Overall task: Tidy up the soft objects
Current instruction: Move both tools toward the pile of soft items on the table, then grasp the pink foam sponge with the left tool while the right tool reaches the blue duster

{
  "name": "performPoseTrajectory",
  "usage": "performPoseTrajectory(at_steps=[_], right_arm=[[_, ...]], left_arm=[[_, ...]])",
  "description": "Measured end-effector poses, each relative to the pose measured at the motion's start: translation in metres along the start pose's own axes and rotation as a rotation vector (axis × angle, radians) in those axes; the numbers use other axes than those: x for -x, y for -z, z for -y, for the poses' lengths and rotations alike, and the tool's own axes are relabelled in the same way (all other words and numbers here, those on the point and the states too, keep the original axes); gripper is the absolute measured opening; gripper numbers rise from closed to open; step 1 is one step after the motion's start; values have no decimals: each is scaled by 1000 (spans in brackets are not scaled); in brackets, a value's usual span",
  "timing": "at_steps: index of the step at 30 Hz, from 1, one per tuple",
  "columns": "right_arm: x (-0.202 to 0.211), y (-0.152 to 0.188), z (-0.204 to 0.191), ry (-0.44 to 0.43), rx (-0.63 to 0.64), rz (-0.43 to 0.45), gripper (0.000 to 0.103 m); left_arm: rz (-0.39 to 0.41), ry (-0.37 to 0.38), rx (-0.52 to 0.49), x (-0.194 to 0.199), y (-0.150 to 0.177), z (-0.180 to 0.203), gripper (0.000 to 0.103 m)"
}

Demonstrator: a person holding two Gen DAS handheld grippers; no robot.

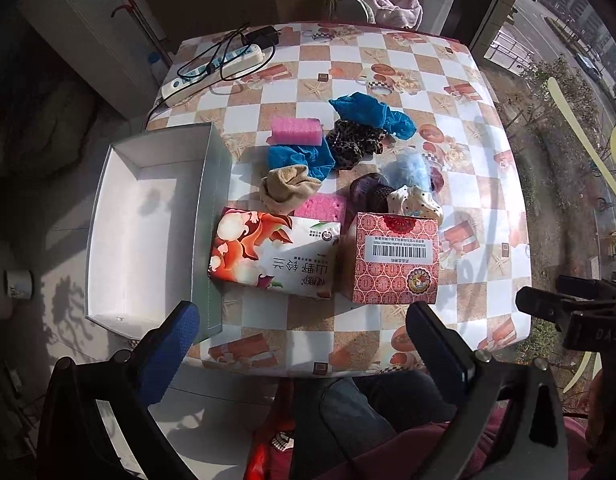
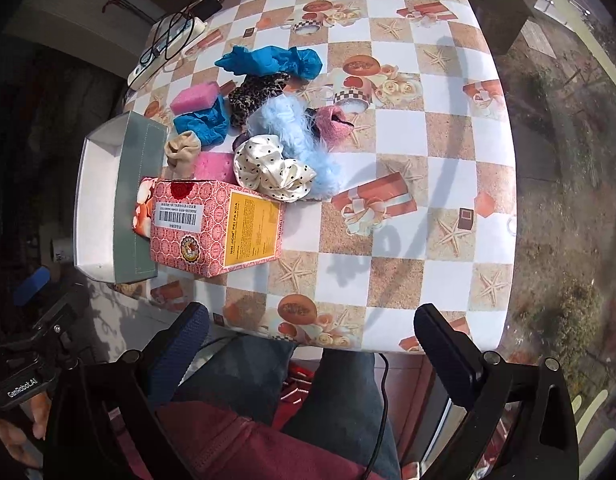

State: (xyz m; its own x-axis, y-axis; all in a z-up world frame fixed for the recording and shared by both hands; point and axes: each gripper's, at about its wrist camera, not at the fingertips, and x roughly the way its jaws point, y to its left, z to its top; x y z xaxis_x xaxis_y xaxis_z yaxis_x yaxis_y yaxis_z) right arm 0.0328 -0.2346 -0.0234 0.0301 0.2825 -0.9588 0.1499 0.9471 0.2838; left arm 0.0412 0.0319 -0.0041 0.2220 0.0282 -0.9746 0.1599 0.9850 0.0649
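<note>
Soft items lie heaped mid-table: two pink sponges (image 1: pixel 296 131) (image 1: pixel 320 206), blue crumpled covers (image 1: pixel 372 114) (image 1: pixel 301 158), a leopard scrunchie (image 1: pixel 354 142), a beige sock (image 1: pixel 287 188), a light-blue fluffy piece (image 2: pixel 295 136), a white polka-dot scrunchie (image 2: pixel 273 170) and a pink knit piece (image 2: pixel 334 124). An open white box (image 1: pixel 143 236) stands at the table's left. My left gripper (image 1: pixel 301 344) is open and empty, held before the table's near edge. My right gripper (image 2: pixel 312 344) is open and empty, also at the near edge.
A tissue pack (image 1: pixel 273 254) and a red patterned carton (image 1: pixel 396 258) stand in front of the heap. A power strip with cables (image 1: pixel 215 68) lies at the far left corner. The person's legs (image 2: pixel 275 392) are below the table edge.
</note>
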Motion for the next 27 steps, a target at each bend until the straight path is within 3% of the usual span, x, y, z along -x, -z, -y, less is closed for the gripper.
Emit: performPoseTrajectory(at_steps=[5,16,27], right_arm=[[-8,-7,10,49,-89,0,103],[-39,-28,24,89,-297,-39,103],[-65,-79,17,125,-308,-65,103]], left_arm=[[0,37,-44,-23,-43,-7,103],[-144,105,-82,-108,-135,-11,103],[-308,70,-36,-208,-193,-6,103]])
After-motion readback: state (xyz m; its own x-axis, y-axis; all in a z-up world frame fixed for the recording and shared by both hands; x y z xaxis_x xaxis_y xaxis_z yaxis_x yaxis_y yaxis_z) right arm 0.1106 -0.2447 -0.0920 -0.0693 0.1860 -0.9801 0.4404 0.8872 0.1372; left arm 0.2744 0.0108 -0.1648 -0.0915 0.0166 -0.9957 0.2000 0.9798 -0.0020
